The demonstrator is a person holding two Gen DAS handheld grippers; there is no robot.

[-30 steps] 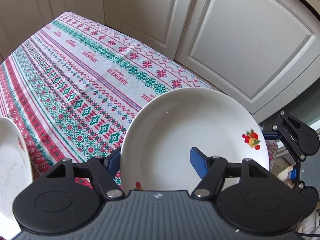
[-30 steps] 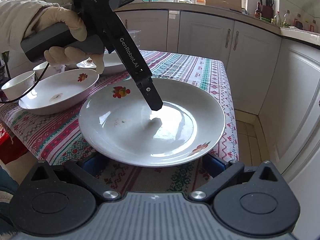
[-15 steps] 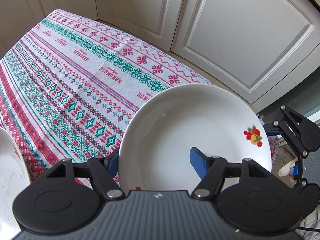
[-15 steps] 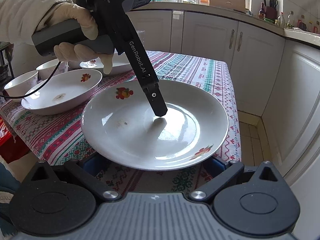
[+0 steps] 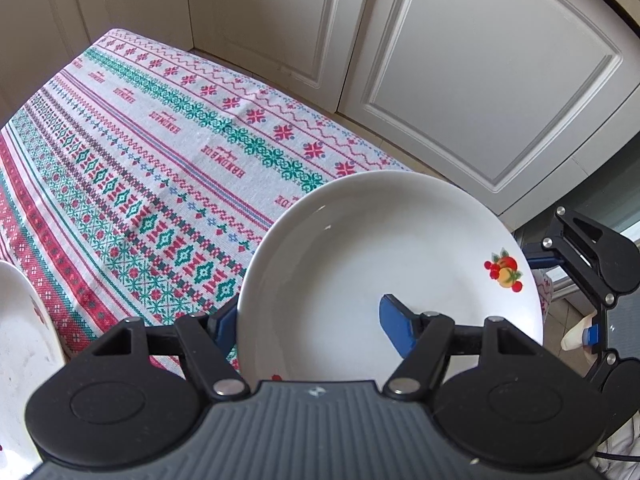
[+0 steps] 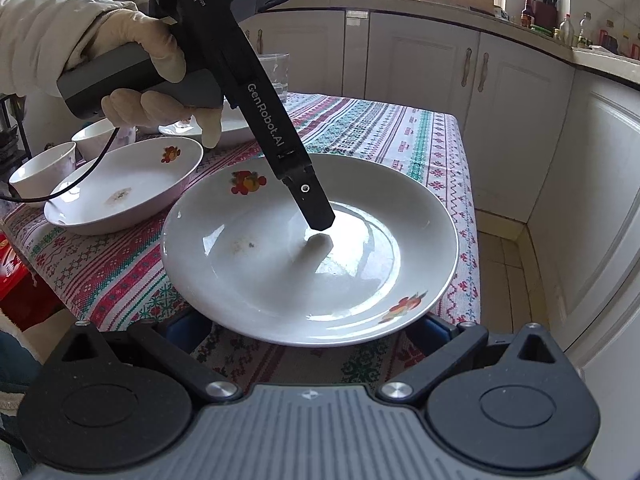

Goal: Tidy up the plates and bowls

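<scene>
1. While the right gripper (image 6: 312, 330) waited nearest the camera, its fingers stood wide apart, holding nothing, both blue pads just under the near rim of the plate (image 6: 312, 248).
2. That plate sat at the near right corner of the tablecloth (image 6: 400, 136), its near rim past the table edge. It looked raised a little, though I could not tell for sure.
3. Inside it was only a small dried smudge left of centre, plus fruit decals on the rim.
4. Coming in from the far left, the left gripper (image 5: 308, 320) had the plate pinched through its wall: one pad pressed inside the well, the other tucked beneath. The gloved hand (image 6: 160, 76) steered it.
5. Risk, as I judged it: one pinch on a glossy, heavy plate over the table edge. Any tilt or slack and it could slide off towards the floor. The right fingers, if brought up carelessly, could knock the rim.
6. Farther left lay a deep plate (image 6: 124, 188), carrying only a faint stain in its middle.
7. Beyond it stood two small bowls (image 6: 42, 172); what they held could not be seen.
8. Farthest back, another plate (image 6: 236, 124) and a clear glass (image 6: 274, 76) peeked from behind the hand; a wide swing could clip them.
</scene>
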